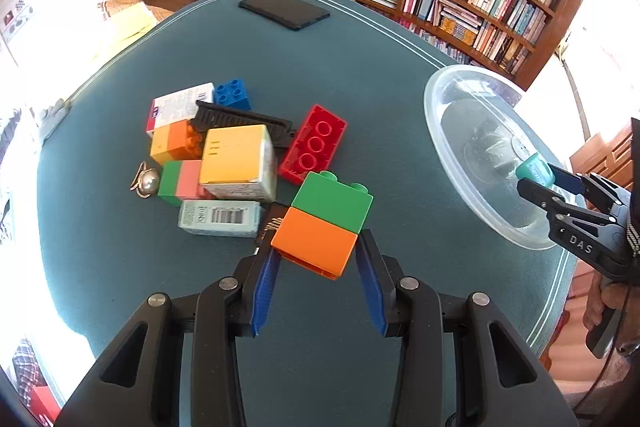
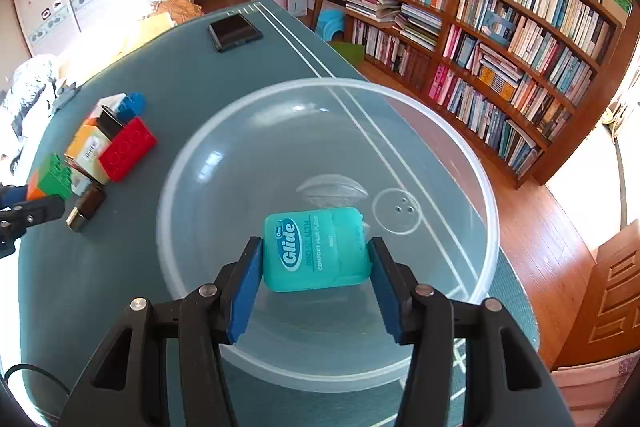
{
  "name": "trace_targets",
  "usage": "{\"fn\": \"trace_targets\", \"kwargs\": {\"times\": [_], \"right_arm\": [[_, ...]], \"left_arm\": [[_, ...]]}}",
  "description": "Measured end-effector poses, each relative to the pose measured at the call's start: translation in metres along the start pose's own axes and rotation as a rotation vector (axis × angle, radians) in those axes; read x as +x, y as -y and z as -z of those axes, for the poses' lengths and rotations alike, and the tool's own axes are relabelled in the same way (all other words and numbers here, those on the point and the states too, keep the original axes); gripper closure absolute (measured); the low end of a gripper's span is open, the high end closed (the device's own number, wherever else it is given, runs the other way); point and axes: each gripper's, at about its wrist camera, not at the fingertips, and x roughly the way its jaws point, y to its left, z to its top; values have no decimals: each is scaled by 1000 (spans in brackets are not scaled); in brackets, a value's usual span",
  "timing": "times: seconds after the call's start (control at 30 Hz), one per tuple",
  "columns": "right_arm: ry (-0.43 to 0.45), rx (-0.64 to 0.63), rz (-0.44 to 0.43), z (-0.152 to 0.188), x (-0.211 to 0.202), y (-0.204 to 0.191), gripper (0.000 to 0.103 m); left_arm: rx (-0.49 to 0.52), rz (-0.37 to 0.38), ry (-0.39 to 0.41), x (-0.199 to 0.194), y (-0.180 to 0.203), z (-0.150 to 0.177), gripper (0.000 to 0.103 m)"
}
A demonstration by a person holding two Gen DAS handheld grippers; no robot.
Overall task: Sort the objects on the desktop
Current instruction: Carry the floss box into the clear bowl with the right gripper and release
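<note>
My left gripper [image 1: 316,259] is shut on an orange-and-green block [image 1: 324,223], held just above the green table at the near edge of a pile. The pile holds a red brick [image 1: 314,143], a blue brick [image 1: 233,95], a yellow-topped box [image 1: 238,159], a barcode box [image 1: 220,217], a black comb-like piece [image 1: 244,119] and a silver ball [image 1: 147,181]. My right gripper [image 2: 316,259] is shut on a teal Glide floss box [image 2: 316,249] and holds it over the clear plastic bowl [image 2: 192,155]. The bowl also shows in the left wrist view [image 1: 434,123].
A black phone [image 1: 285,9] lies at the far end of the table. A small brown USB-like item [image 2: 86,209] lies beside the pile. The bowl stands at the table's right edge, with bookshelves [image 2: 500,39] beyond it.
</note>
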Motion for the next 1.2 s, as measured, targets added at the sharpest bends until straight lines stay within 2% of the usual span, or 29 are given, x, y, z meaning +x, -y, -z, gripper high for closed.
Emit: {"fn": "trace_targets", "kwargs": {"times": [0.1,0.27,0.43,0.57,0.83,0.93,1.03,1.13,1.2], "right_arm": [[-38,5,29,9,7,18,46],[-34,-62,77,16,-5,29,46],[-54,-66,74,23,-15,38,46],[-70,-56,66,33,-25,46,46],[-70,-15,28,33,-39,64,46],[-65,0,20,32,-40,68,45],[-63,20,-7,32,-42,69,37],[-71,-5,12,34,-41,66,33],[-77,-15,31,35,-42,68,33]], "left_arm": [[24,11,3,0,19,-5,61],[65,42,2,0,46,-10,61],[104,79,-3,3,74,-16,62],[137,126,-7,5,98,-22,67],[266,167,-13,13,149,-27,67],[263,140,-13,22,147,-26,67],[186,74,-27,35,125,-27,67],[103,54,-45,47,101,-28,67],[77,47,-51,53,90,-29,60]]}}
